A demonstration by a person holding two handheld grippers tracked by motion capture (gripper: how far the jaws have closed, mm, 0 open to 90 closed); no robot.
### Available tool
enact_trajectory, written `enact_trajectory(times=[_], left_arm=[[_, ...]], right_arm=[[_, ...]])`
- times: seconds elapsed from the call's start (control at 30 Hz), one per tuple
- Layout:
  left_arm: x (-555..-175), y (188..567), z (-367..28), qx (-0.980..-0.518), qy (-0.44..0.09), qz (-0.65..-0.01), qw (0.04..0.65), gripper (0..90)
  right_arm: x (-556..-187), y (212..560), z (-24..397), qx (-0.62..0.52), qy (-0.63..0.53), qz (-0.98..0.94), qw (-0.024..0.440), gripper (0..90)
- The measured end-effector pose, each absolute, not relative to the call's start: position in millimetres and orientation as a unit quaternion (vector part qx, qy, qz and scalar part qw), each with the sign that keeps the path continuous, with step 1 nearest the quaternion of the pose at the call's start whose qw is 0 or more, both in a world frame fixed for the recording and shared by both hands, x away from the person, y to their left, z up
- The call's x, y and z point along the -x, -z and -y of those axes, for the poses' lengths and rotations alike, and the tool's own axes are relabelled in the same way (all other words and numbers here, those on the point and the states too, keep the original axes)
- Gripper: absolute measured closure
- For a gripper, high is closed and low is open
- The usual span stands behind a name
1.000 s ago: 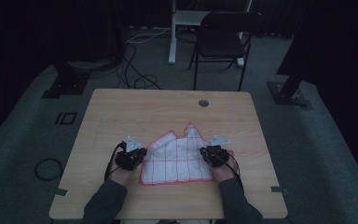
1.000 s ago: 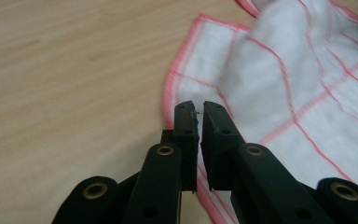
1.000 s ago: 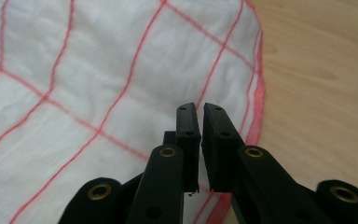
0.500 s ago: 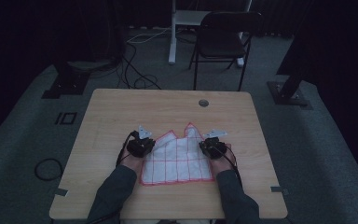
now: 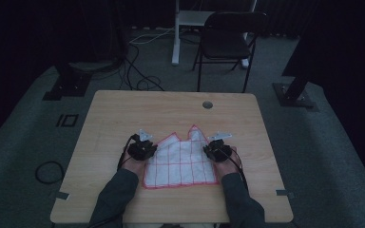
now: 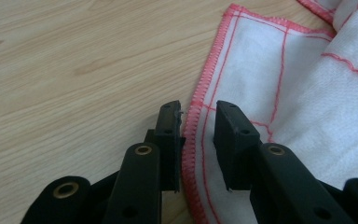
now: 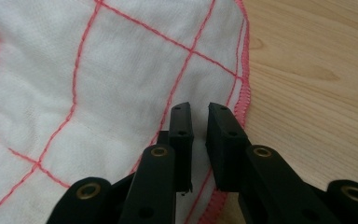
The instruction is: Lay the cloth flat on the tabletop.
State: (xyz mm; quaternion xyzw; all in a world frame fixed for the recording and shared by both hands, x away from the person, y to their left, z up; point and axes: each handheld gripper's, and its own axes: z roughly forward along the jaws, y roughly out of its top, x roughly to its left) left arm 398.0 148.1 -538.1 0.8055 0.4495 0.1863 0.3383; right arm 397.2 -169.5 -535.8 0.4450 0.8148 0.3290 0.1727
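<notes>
While parted, both claws point(image 5: 145, 142) astride cloth point(image 5: 180, 159) edges.

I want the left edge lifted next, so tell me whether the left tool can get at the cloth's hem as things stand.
Probably yes. The left tool sits with its jaws apart, the cloth's red-stitched hem running between them, and nothing blocks it on the bare table.

Dim, murky high view; gripper views bright, sharp.

cloth point(image 6: 279, 88): top, right, bottom edges cut it in left gripper view | high view: left gripper point(image 5: 142, 148) jaw gap too small to tell
</notes>
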Motion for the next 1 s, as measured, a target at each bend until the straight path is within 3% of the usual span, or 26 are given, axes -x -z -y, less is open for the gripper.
enact_trajectory(times=[0.6, 0.73, 0.9, 1.0], left_arm=[[-390.2, 535.4, -156.4, -0.797, -0.193, -0.473, 0.322, 75.0], [-394.6, 530.8, -150.7, -0.799, -0.201, -0.466, 0.323, 77.1], [-403.7, 529.1, -139.4, -0.809, -0.205, -0.449, 0.319, 84.6], [-409.2, 529.9, -133.6, -0.812, -0.201, -0.444, 0.321, 87.4]], right_arm=[[-376.8, 533.5, 182.4, -0.446, -0.322, -0.820, 0.156, 78.9], [-379.7, 531.1, 182.1, -0.444, -0.322, -0.818, 0.172, 78.3], [-390.3, 529.1, 179.1, -0.451, -0.333, -0.806, 0.190, 88.2], [-399.4, 529.1, 172.2, -0.447, -0.334, -0.805, 0.202, 89.8]])
